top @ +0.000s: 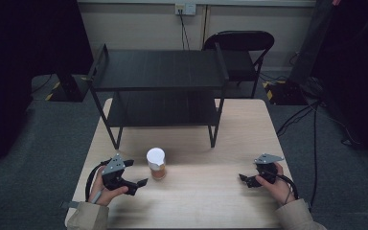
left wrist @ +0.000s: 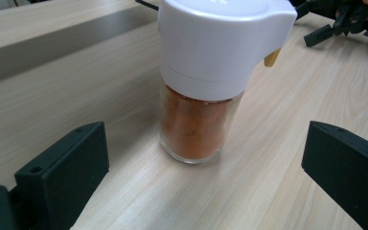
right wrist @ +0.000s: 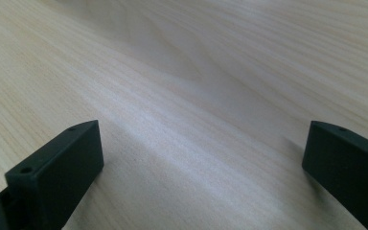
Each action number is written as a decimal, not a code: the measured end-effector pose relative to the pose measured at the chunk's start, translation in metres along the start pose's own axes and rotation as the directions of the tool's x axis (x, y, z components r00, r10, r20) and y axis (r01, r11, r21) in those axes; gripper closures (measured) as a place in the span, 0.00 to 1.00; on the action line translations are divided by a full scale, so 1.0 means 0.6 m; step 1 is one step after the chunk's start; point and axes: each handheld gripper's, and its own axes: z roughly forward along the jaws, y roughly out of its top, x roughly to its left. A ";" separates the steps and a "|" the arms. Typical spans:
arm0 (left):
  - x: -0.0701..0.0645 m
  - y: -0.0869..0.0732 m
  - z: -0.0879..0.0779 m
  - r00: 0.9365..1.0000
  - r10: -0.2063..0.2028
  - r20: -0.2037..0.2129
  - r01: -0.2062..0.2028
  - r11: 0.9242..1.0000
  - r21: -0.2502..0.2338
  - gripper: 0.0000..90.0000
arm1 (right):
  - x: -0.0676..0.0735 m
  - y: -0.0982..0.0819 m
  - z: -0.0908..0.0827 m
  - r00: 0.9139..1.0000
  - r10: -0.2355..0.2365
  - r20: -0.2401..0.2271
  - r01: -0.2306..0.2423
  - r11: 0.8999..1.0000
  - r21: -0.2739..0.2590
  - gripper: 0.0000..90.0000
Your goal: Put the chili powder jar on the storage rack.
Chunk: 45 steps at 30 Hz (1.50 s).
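Jar of clear glass with orange powder and a white plastic lid (left wrist: 206,81) is standing upright on the light wooden table (top: 211,191), lid top cropped off. I'm holding my left gripper (top: 135,173) wide open just short of it, gripping nothing. My right gripper (top: 247,179) is idling, spread over bare wood, well apart.

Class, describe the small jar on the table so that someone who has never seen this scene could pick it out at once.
Start at the wooden table with the black two-tier shelf rack at its far end. In front of the rack, towards the person, stands the jar, just ahead of the open left gripper. It is clear glass holding orange-brown contents under a bulky white lid.
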 end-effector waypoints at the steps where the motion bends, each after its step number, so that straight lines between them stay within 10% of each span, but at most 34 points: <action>1: 0.000 0.001 0.002 1.000 -0.001 0.004 0.001 1.000 0.005 0.02 | 0.000 0.000 0.000 1.000 0.000 0.000 0.000 1.000 -0.001 0.00; 21: -0.012 0.012 0.010 1.000 0.028 -0.014 -0.027 0.999 0.047 0.01 | 0.000 -0.001 0.000 1.000 0.000 0.000 0.000 1.000 -0.002 0.00; 45: -0.026 0.023 0.085 0.997 0.053 -0.054 -0.054 0.999 -0.006 0.00 | 0.000 -0.001 0.000 1.000 0.000 0.001 0.000 1.000 -0.001 0.00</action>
